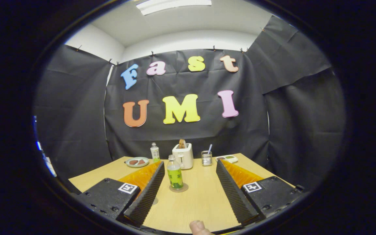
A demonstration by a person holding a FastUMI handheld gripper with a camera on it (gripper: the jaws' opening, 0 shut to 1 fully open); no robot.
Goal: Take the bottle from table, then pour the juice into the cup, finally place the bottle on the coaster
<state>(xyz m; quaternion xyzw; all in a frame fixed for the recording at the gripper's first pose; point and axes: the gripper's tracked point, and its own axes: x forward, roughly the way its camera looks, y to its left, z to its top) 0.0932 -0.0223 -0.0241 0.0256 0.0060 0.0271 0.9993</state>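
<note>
A plate (137, 162) and second bottle (155, 152) stand at the table's (201, 199) far edge; the bottle (174, 176) stands on its coaster (179, 188) between the wide-open, empty gripper (190, 167) fingers, bare wood around; toaster (182, 156) beyond

Two clear plastic bottles are standing on the tan wooden table (204, 199): one w/ green label (174, 177) on a round clear coaster (179, 188), one smaller w/ pale label (155, 152) further back. One white toaster (183, 156), one round pale-green plate (137, 162), one small clear holder (206, 158), one flat white tray (227, 159) are sitting beyond. One gripper (190, 169), 2 fingers spread apart, nothing between.
</note>
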